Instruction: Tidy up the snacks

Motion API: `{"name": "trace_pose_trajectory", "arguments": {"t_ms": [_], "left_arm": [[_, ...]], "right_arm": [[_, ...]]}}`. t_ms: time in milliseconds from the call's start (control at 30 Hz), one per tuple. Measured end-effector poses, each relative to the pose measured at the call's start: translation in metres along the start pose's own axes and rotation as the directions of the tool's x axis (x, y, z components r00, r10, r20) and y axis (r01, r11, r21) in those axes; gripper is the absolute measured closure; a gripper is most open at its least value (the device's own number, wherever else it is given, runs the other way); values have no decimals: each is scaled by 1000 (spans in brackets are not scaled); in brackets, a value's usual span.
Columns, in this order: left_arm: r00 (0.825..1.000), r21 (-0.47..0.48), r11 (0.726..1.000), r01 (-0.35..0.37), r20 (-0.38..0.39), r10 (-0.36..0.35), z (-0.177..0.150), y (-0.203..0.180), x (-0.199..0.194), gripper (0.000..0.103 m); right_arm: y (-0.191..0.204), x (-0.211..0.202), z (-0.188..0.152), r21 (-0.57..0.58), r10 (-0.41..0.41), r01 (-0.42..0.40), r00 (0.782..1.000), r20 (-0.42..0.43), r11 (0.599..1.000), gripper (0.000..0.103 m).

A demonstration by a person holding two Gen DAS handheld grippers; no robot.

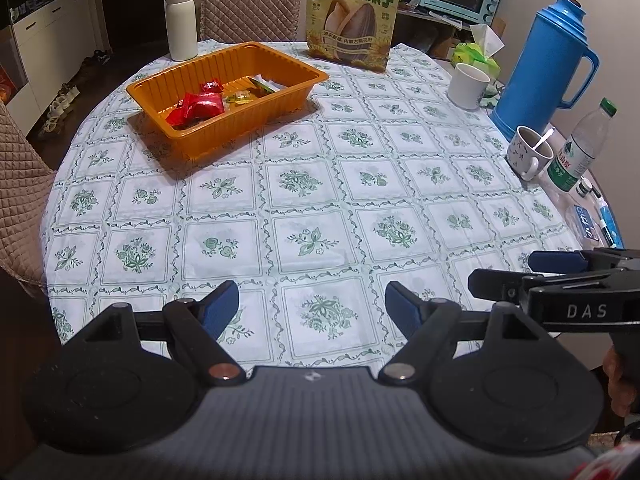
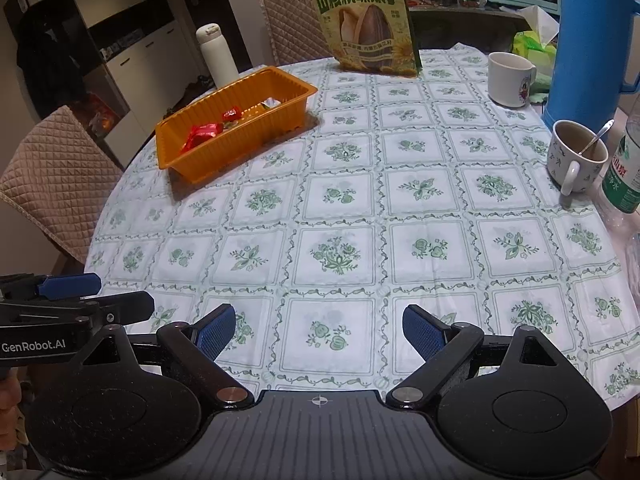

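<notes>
Nearest the lens in the left wrist view, the left claw fills the bottom of the frame, its two blue pads spread wide with only patterned cloth between them; it holds nothing. The right claw sits the same way at the bottom of its own view, pads well apart and empty. Both hover low at the near edge of the counter.

The orange tray lies in the upper left of the left view, with red wrapped snacks and a few small yellow and pale packets already inside. The one snack outside it is the sunflower seed bag, standing upright at the top centre, near the tray's far right corner but apart from it.

The step in hand looks like fetching that bag. It is tall, soft and likely to tip, so a grip low on one side edge, with the pads closing across the flat faces, should hold better than a pinch at the top seal. The right claw has the clearer path; it needs to keep left of the white cup and the blue thermos. The bag looks larger than the tray's free space, so laying it flat or standing it beside the tray may serve better.
</notes>
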State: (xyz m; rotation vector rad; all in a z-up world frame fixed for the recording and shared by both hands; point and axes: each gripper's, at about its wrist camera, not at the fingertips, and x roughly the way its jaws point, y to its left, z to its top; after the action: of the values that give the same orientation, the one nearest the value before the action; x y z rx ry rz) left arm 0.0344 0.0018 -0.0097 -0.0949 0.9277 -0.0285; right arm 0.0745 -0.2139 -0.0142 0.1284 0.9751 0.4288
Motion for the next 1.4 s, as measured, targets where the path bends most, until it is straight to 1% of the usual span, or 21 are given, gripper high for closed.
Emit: {"name": "trace_pose_trajectory", "arguments": {"t_ms": [700, 1400], "left_arm": [[1000, -7, 1000, 5, 5, -5, -4, 5, -4, 24], [1000, -9, 1000, -7, 14, 7, -5, 1, -9, 24]], "right_arm": [[10, -3, -3, -13, 0, 0, 1000, 1, 1000, 13], [8, -6, -4, -14, 8, -7, 1000, 9, 1000, 13]]}}
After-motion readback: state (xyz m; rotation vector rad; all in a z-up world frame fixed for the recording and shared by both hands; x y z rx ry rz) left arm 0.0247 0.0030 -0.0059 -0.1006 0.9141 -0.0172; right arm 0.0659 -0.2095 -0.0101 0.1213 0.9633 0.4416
